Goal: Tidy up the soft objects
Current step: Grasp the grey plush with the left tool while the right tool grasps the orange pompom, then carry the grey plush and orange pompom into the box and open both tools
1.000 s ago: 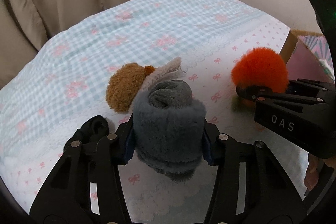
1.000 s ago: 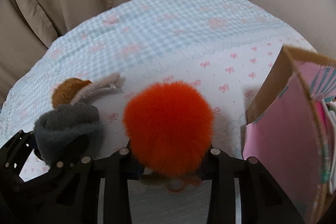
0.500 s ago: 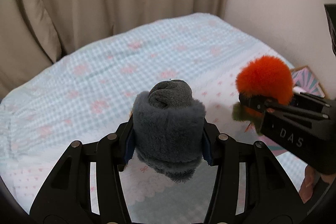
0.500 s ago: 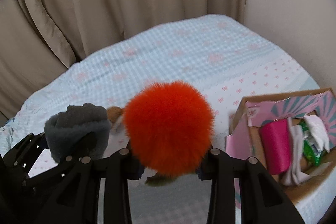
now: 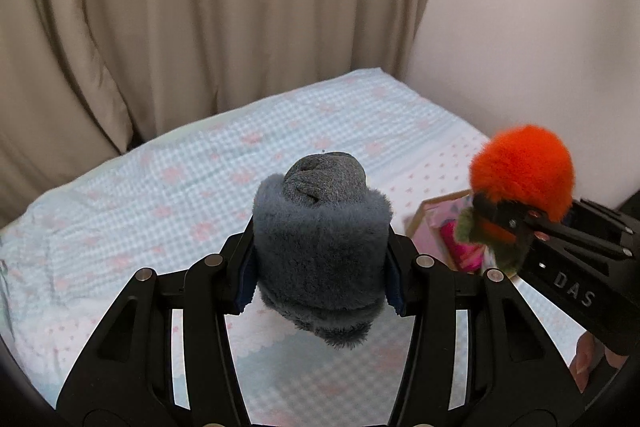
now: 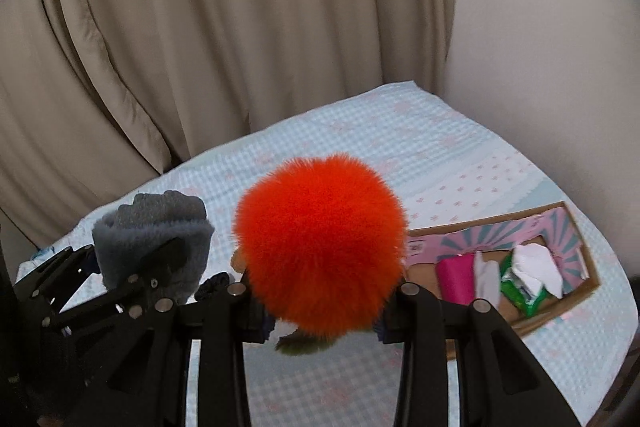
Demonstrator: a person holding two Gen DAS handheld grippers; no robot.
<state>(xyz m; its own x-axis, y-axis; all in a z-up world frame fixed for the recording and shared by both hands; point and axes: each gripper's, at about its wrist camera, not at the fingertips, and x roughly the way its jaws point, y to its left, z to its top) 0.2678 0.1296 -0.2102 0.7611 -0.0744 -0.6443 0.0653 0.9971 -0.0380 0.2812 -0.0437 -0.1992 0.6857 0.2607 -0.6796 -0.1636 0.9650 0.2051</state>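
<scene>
A rolled grey fleecy piece (image 5: 320, 227) is pinched between the pads of my left gripper (image 5: 320, 263), held well above the bed. My right gripper (image 6: 320, 311) is shut on a fluffy orange pompom (image 6: 320, 243) that has a green fuzzy bit (image 6: 304, 345) hanging under it. In the left wrist view the orange pompom (image 5: 524, 167) and the right gripper (image 5: 506, 223) hang to the right at about the same height. In the right wrist view the grey roll (image 6: 152, 227) and the left gripper (image 6: 156, 267) are at the lower left.
An open cardboard box (image 6: 560, 219) with a pink lining lies on the checked bedspread (image 5: 160, 195) at the right; it holds a pink roll (image 6: 454, 279), white cloth (image 6: 536, 267) and a green packet (image 6: 516, 291). Beige curtains (image 5: 200, 27) and a wall (image 5: 520, 27) close off the far side.
Both grippers have risen high above the bed with their loads. The brown plush toy has dropped out of the left wrist view, and the box's inside now shows from above.
</scene>
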